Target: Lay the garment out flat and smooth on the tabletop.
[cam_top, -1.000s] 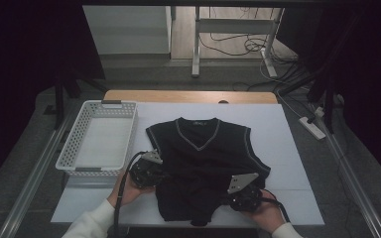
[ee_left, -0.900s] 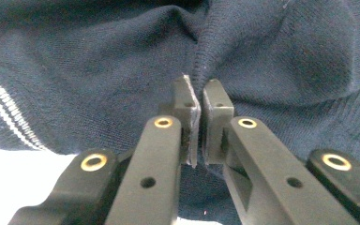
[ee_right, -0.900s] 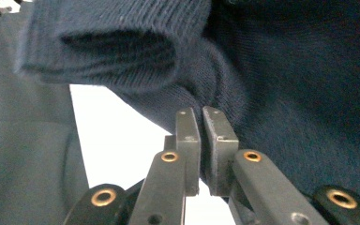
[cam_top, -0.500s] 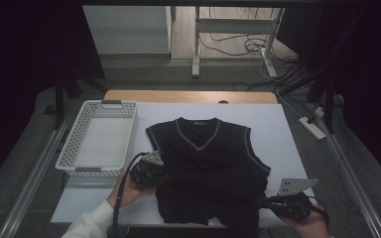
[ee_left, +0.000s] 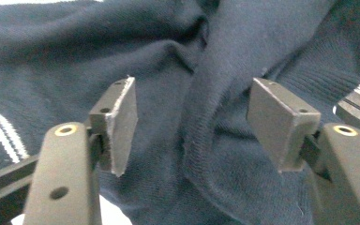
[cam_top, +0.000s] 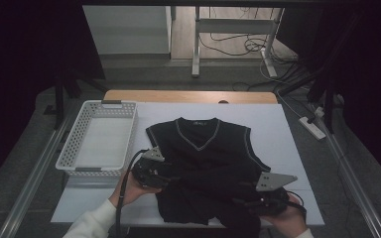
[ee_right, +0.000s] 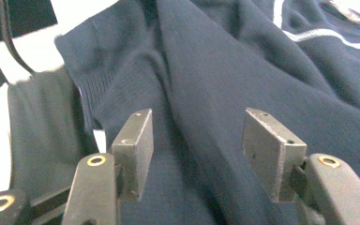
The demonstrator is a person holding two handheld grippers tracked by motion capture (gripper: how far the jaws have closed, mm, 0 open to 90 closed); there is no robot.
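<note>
Left gripper (ee_left: 190,124) just opened over rumpled, seemingly navy sweater vest (ee_left: 206,61).

Vest (cam_top: 203,163) hem under both hands, forearms cut off at the bottom edge

The dark navy knitted sleeveless V-neck vest (cam_top: 206,168) in front of me carries thin pale grey-white striping along its neckline and armholes, and its knit looks bluer close up. My left black two-jaw gripper (ee_left: 191,124) has matt dark grey pads and brass-coloured rivets, as does my right black two-jaw gripper (ee_right: 197,152). The white perforated plastic basket (cam_top: 79,144) sits on a white table sheet (cam_top: 287,144) over a light wooden tabletop edge (cam_top: 188,96).
</note>
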